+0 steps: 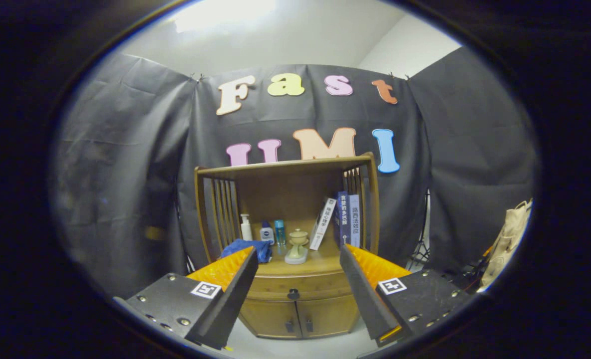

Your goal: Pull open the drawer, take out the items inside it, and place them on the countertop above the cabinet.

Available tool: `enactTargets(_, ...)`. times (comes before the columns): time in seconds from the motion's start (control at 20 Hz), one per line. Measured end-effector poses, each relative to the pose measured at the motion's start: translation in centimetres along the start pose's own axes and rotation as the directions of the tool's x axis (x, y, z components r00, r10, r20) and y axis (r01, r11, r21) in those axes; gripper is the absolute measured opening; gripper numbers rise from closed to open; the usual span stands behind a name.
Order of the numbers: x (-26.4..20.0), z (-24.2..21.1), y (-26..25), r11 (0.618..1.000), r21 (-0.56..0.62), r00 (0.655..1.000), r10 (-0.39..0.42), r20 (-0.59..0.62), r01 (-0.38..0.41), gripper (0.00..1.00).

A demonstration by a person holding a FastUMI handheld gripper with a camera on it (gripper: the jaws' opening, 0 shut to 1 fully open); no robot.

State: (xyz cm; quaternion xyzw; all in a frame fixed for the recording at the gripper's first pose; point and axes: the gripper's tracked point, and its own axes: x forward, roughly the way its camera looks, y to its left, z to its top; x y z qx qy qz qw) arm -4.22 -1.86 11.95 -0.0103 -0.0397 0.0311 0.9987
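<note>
Tongs (pixel 295 259) stood wide apart in my hand, holding nothing, both fingers pointed at the wooden cabinet (pixel 295 314) and well short of it. Between the fingers I could see the drawer (pixel 295 286) with its dark knob (pixel 293 294); the front sat flush with the cabinet face, so the drawer was closed. Its long axis ran side to side across the cabinet, and its front faced straight at me, so a pull would have come back along the line of the fingers. What it held, if anything, was hidden behind the front.

Going left to right along the tabletop (pixel 320 263) over the drawer: a blue cloth (pixel 248 248) lay bunched at the left end, partly behind my left finger; then a white pump bottle (pixel 246 228), a small dark bottle (pixel 267 233) and a slim light-blue bottle (pixel 279 232) stood upright at the back; a pale green lidded cup (pixel 297 247) sat nearer the front edge; a white book (pixel 322 223) leaned to the right against two blue books (pixel 349 219) standing on end by the right post.

As for progress, I judged it open. A shut drawer with things above it fits a drawer yet to be pulled, and equally one emptied onto the tabletop and pushed back in. I could not tell which of those pieces, if any, belonged to the drawer.

Below, the two cabinet doors (pixel 298 319) were closed too.
</note>
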Motion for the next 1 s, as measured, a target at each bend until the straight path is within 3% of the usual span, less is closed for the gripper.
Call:
enactTargets(0.3, -1.2, -0.2, 0.7, 0.999, -0.008, 0.999, 0.048, -0.016, -0.049, 0.99)
enactTargets(0.55, -1.5, 0.8, 0.4, 0.998, 0.032, 0.999, 0.051, 0.012, -0.051, 0.99)
enactTargets(0.75, -1.4, 0.8, -0.5, 0.999, -0.033, 1.0, 0.028, 0.012, -0.028, 0.99)
enactTargets(1.0, -1.6, 0.7, 0.7, 0.998, -0.01, 0.998, 0.067, 0.012, -0.067, 0.99)
